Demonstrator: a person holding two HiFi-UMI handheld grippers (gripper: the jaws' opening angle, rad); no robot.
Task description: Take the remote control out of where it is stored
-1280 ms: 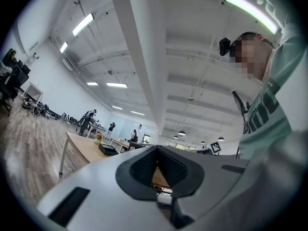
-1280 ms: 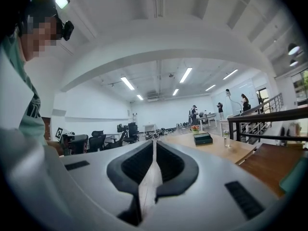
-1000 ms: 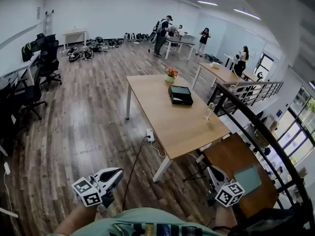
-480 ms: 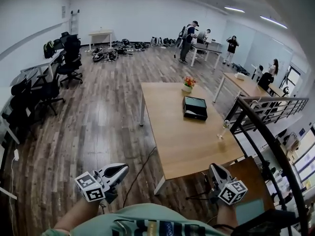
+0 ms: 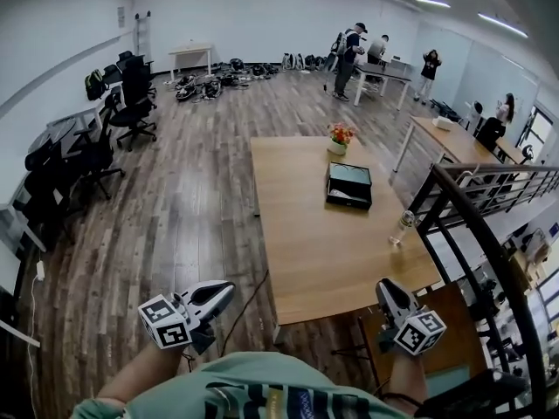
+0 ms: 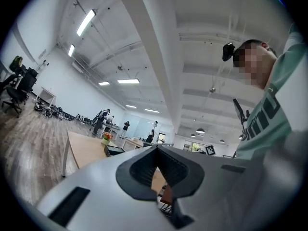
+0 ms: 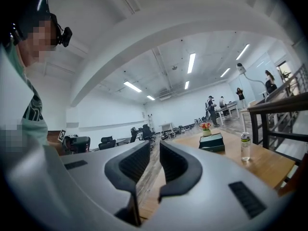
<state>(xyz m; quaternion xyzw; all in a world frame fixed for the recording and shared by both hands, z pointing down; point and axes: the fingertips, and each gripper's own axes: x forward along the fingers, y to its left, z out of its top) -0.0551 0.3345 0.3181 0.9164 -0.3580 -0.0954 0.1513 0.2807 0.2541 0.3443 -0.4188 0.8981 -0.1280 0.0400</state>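
From where I stand, the person is a good way short of the long wooden worktop (image 5: 301, 234), with both tools held low at the waist and pointed loosely forward. That looks like a carrying posture for walking up, not a reach.

The left tongs (image 5: 220, 291) are closed tip to tip with nothing between them. The right tongs (image 5: 384, 286) show a narrow gap and are opening, also with nothing in them. I'd guess the right one is being readied ahead of time as the working tool.

The remote control itself is not visible in any view. The likeliest place for it is the dark box with the greenish top (image 5: 349, 185), which lies flat towards the far half of the worktop. I can't tell whether that top is a lid or the box is open.

A small pot of flowers (image 5: 339, 136) stands just beyond the box. A clear drinks bottle (image 5: 403, 227) stands upright near the right-hand edge, well apart from both. A dark metal railing (image 5: 476, 221) runs along that side, which would explain an approach from the near end.

The task looks barely begun. The person must first close in on the worktop, then get one pair of tongs onto the box. The bottle looks easy to knock over on a careless reach.
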